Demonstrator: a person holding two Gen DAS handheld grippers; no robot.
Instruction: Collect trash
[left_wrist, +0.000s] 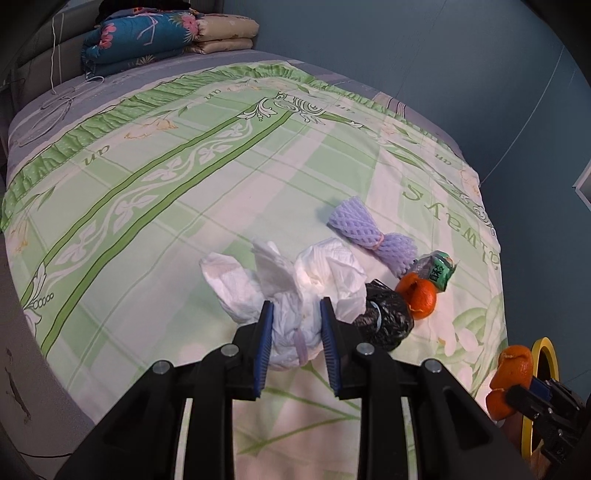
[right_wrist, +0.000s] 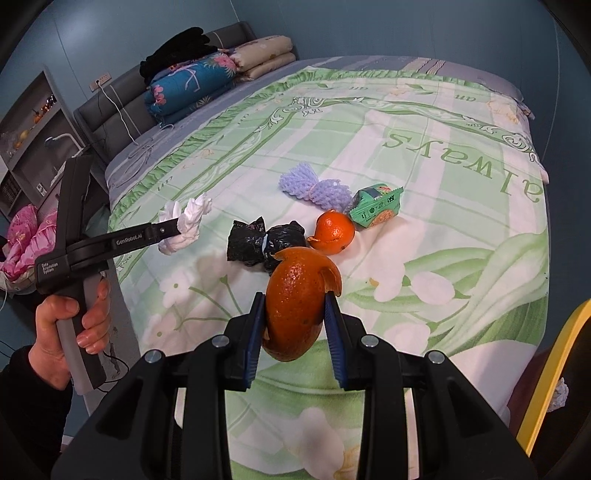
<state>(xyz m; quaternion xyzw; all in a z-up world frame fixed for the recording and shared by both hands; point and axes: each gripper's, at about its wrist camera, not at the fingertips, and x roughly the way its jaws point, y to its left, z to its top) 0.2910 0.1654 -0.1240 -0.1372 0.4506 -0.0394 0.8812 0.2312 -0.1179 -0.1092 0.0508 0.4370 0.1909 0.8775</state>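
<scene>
Trash is spread over my bed (right_wrist: 461, 122), on the green and white floral cover. My left gripper (left_wrist: 296, 321) has its fingers (left_wrist: 264, 345) clamped on a wad of white tissue (left_wrist: 291, 291) bound with a pale band; in the right wrist view that wad (right_wrist: 184, 221) hangs at the tip of the left gripper (right_wrist: 177, 227), apart from the other pieces. My left hand (right_wrist: 79, 325) grips the handle at the bed's edge.

My right gripper (right_wrist: 295, 321) has its fingers (right_wrist: 255, 339) pressed against both sides of a curled orange peel (right_wrist: 295, 306), held above the cover. In the left wrist view the same peel (left_wrist: 511, 373) sits in the right gripper (left_wrist: 517, 395) beside a yellow rim (left_wrist: 546, 350), which I also see at the lower right of the right wrist view (right_wrist: 546, 373).

Left on the cover: a crumpled black plastic bag (right_wrist: 258, 242), just beside it a second orange peel (right_wrist: 334, 232), and touching that a green snack wrapper (right_wrist: 376, 205). A purple foam fruit net (right_wrist: 314, 186) lies next to the wrapper, on its far side.

At the head of the bed are folded quilts (right_wrist: 192, 85), blue floral and beige, with something black (right_wrist: 177, 48) on top.
</scene>
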